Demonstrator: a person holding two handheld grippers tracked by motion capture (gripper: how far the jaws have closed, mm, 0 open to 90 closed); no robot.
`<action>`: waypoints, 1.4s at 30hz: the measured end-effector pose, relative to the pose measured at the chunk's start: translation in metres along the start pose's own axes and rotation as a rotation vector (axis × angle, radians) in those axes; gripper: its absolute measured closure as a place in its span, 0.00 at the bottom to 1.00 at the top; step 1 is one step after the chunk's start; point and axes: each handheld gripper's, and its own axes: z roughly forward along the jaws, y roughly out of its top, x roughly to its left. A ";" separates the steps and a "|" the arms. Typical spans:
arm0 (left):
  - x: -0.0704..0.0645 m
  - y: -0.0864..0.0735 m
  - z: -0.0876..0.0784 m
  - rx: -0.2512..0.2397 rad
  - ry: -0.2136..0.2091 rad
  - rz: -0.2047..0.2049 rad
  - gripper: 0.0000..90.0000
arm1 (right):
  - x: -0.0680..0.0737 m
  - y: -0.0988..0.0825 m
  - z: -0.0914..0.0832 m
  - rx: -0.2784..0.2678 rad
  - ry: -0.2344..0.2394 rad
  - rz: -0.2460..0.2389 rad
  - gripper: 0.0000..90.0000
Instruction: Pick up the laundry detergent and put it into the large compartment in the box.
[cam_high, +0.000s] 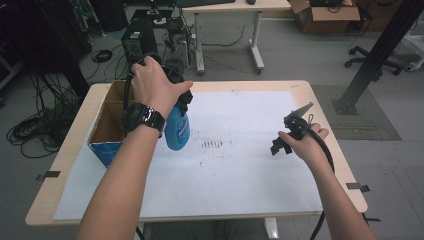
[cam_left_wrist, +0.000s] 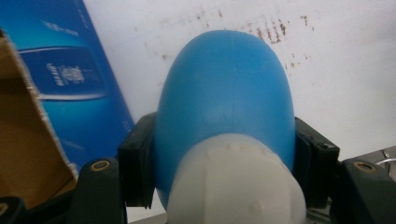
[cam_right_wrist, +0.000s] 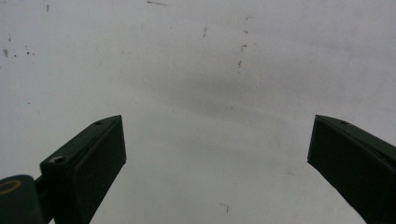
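A wooden table (cam_high: 305, 95) covered by a stained white sheet (cam_high: 240, 165), cables and desks beyond. The left gripper (cam_left_wrist: 224, 154) clamps a blue bottle (cam_high: 177, 131) at its white-capped end, lifted above the sheet beside a cardboard box (cam_high: 107, 131). The right gripper (cam_high: 286, 139) hovers well apart, jaws wide and empty.
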 end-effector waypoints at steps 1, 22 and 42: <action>0.001 0.000 -0.005 -0.002 -0.001 -0.001 0.41 | 0.000 0.000 0.000 -0.001 -0.001 0.000 0.05; 0.059 -0.014 -0.080 -0.083 0.023 -0.105 0.41 | -0.001 0.007 -0.011 -0.035 0.013 0.021 0.05; 0.140 -0.045 -0.089 -0.116 0.080 -0.281 0.41 | -0.004 0.010 -0.016 -0.033 -0.002 0.031 0.05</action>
